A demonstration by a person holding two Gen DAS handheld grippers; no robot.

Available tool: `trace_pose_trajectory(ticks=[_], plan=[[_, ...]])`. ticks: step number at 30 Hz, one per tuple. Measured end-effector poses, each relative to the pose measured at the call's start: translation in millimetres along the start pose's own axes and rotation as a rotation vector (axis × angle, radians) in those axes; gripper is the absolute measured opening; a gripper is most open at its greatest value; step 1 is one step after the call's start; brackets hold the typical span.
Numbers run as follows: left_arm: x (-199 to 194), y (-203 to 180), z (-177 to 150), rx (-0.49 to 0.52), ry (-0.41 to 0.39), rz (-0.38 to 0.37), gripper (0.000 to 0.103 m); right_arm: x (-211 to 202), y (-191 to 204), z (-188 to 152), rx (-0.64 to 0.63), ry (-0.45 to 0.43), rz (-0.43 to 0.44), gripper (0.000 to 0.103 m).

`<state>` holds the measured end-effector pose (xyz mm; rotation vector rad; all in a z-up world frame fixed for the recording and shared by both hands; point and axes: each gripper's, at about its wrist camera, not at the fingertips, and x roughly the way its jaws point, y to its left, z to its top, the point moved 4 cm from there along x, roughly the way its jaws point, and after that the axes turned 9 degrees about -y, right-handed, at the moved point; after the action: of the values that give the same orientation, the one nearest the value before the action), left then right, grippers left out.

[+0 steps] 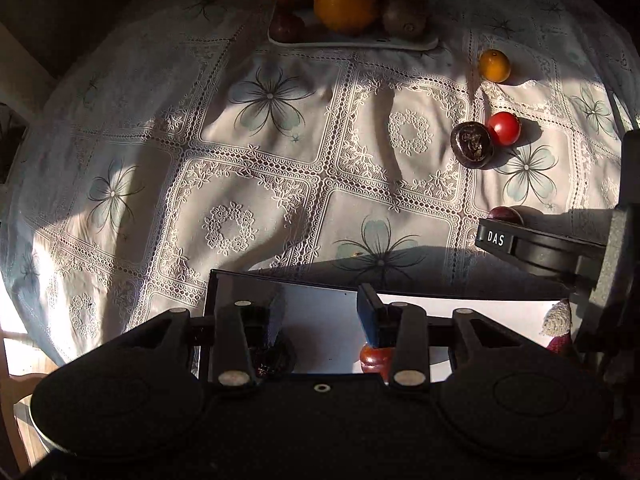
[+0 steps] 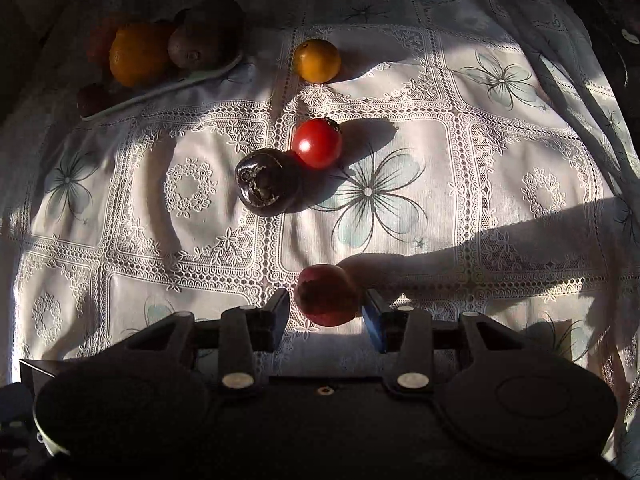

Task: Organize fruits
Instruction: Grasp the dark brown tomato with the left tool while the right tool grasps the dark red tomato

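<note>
A reddish-purple plum (image 2: 327, 300) lies on the lace tablecloth between the fingers of my right gripper (image 2: 326, 312), which is open; a thin gap shows on each side of the fruit. The left wrist view catches that gripper (image 1: 520, 244) from the side with the plum (image 1: 505, 213) just past it. My left gripper (image 1: 324, 312) hangs open and empty over a dark-rimmed tray (image 1: 212, 320) that holds a dark fruit (image 1: 274, 356) and a red-brown fruit (image 1: 374, 360). A red tomato (image 2: 317, 143), a dark purple round fruit (image 2: 266, 182) and a small orange (image 2: 317, 60) lie loose on the cloth.
At the back stands a white plate (image 1: 352, 43) with a large orange (image 1: 346, 4), kiwis (image 1: 404, 14) and dark red fruit. The same plate (image 2: 160, 88) is at far left in the right wrist view. The table edge and a wooden chair show at lower left.
</note>
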<state>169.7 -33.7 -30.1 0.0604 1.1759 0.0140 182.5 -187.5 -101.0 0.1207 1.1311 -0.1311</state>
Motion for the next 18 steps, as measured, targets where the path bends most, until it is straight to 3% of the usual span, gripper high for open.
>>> trace_pose_trajectory(ticks=[10, 18], plan=[[10.6, -9.2, 14.8, 0.019, -0.007, -0.007, 0.048, 19.1, 6.4, -2.8, -0.058, 0.04, -0.021, 0.04], [21.8, -32.3, 35.8, 0.045, -0.04, -0.055, 0.048, -22.2, -39.8, 22.3, 0.13, 0.066, 0.017, 0.04]])
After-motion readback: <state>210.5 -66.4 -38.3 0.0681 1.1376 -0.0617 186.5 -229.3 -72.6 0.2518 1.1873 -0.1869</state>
